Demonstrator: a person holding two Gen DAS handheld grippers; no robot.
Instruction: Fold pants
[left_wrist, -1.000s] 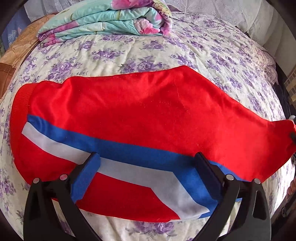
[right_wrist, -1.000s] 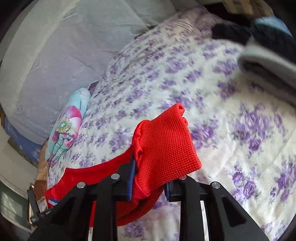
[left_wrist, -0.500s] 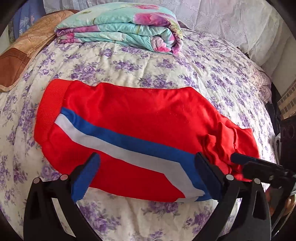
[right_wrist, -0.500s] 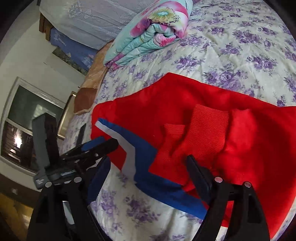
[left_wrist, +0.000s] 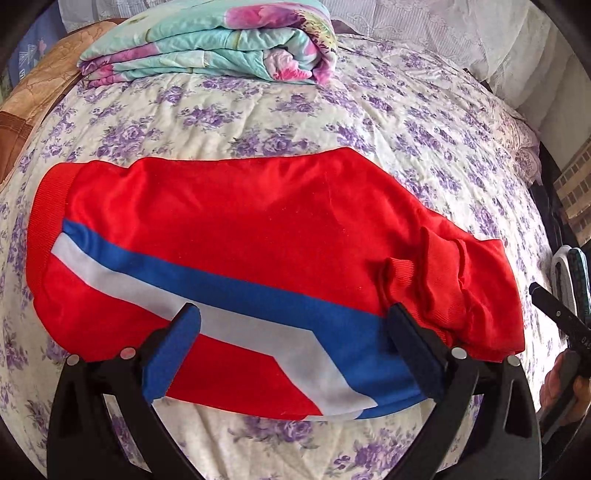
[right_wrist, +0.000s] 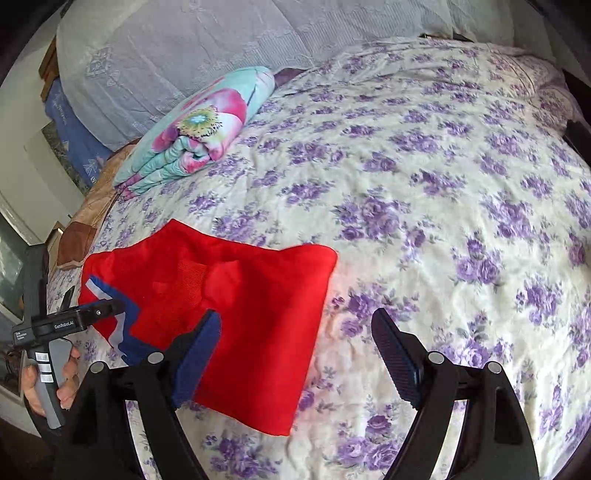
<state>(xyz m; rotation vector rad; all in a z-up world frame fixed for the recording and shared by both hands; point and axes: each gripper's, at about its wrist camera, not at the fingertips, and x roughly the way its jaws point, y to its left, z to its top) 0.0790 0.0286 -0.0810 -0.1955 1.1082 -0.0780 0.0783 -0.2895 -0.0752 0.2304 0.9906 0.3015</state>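
Red pants (left_wrist: 258, 236) folded on the flowered bed (left_wrist: 369, 110), long axis left to right in the left wrist view, ribbed cuffs now doubled back on the right end, left tool (left_wrist: 291, 343) spread above the striped edge, right tool (right_wrist: 295, 354) spread and empty, having released the cuff it pinched a second ago.

right gripper (right_wrist: 295, 354) let go of cuff, jaws now wide, red pants (left_wrist: 258, 236) folded flat on bed
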